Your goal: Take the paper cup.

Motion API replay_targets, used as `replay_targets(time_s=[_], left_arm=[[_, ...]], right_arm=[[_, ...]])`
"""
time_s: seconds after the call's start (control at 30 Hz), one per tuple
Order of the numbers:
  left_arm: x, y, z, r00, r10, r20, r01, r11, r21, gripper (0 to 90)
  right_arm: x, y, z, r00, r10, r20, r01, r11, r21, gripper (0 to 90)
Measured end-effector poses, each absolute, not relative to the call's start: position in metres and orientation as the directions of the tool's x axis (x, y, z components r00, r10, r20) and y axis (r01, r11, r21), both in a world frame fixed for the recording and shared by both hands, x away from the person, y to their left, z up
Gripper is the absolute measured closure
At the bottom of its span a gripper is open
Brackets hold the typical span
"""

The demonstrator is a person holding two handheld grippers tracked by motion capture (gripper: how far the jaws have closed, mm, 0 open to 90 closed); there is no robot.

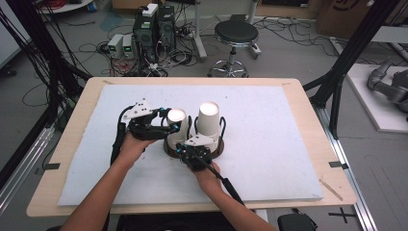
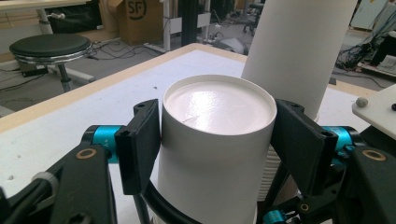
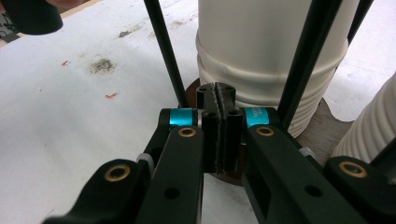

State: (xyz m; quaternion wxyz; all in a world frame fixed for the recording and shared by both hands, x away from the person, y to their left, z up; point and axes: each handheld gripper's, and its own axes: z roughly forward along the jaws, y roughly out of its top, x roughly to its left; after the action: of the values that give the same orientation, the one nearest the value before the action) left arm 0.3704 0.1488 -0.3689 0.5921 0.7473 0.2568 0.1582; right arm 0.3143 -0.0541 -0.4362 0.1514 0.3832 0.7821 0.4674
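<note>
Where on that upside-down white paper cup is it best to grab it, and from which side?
Probably around the smooth upper wall of the upturned cup, just below its flat closed base, coming in level from the side. The wall is round and upright, so two fingers can press on opposite sides, as the left gripper stands now. Lower down, the black wire holder and the ribbed stacked rims would likely get in the way.

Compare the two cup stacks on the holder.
The left stack has the left gripper clamped on its top cup, while the right stack stands free. The left stack is shorter and the right stack taller. Both are white, upside down, and sit in the same wire holder.
</note>
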Motion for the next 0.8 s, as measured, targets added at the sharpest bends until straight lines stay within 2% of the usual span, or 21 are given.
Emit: replay_targets(time_s=[0.53,0.8], left_arm=[[0.368,0.157,-0.343,0.821,0.564,-0.084,0.167,-0.096,0.981,36.0],[0.364,0.159,-0.325,0.823,0.563,-0.079,0.153,-0.086,0.984,36.2]], right_arm=[[0.315,-0.054,-0.436,-0.666,0.736,0.117,0.452,0.274,0.849,89.7],[0.314,-0.057,-0.435,-0.694,0.713,0.100,0.443,0.313,0.840,84.0]])
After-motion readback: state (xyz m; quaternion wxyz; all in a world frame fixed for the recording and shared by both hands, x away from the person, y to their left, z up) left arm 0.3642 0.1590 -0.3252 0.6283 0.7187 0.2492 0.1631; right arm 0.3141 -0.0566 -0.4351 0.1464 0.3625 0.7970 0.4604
